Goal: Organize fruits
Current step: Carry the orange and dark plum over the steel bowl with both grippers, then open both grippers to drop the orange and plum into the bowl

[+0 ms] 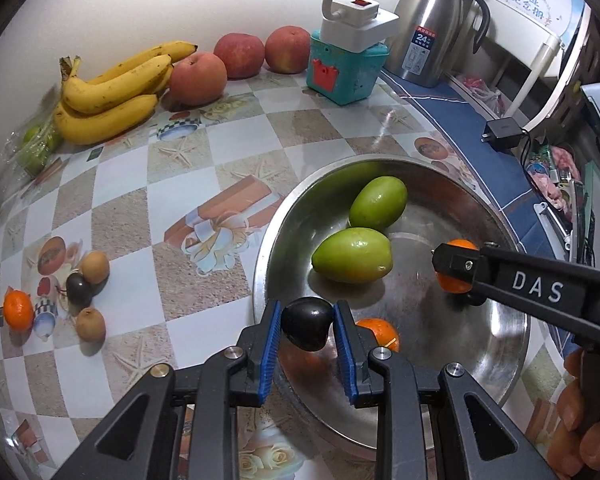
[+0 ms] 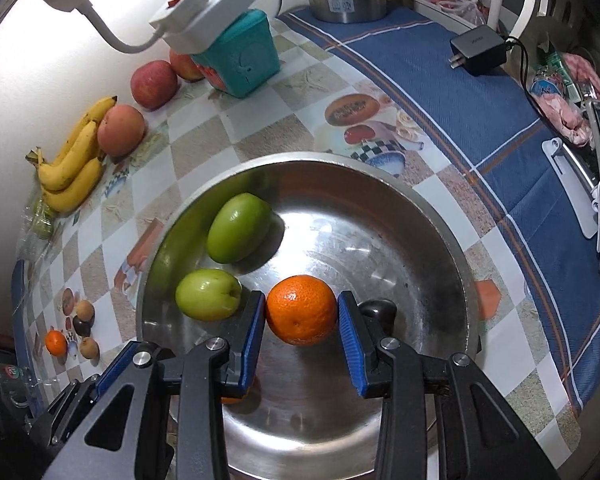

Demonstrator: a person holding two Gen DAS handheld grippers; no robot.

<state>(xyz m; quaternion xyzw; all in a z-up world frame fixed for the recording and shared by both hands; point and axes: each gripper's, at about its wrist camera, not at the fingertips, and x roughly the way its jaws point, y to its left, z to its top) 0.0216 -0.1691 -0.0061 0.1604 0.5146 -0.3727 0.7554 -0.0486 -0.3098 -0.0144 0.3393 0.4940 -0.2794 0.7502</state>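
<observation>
Because it is wide, rigid and polished, the round stainless-steel bowl [image 2: 440, 240] stays put on the checked tablecloth [image 1: 140, 208] and gives any round fruit a slick floor to roll on. Two smooth green oval fruits [image 1: 352, 255] already lie in it, touching each other; they look firm and waxy, best taken across the narrow middle. Against the wall, well apart from the bowl, sit a bunch of yellow bananas [image 1: 112, 92] and red-orange apples [image 1: 198, 78], heavier and easily bruised, so I would take a banana at mid-length and an apple across its widest part.

The right gripper [image 2: 302, 312] is clamped across the middle of a small, dimpled orange mandarin [image 2: 301, 309] just over the bowl floor; its skin is soft and gives, so light pressure should do. The left gripper [image 1: 307, 320] is clenched on a small glossy dark plum-like fruit [image 1: 306, 322] above the near rim, which looks slippery and likely to squirt out if pinched off-centre. A second small mandarin [image 1: 380, 332] rests in the bowl just beside it. More small fruits [image 1: 86, 292] wait at the table's left.
</observation>
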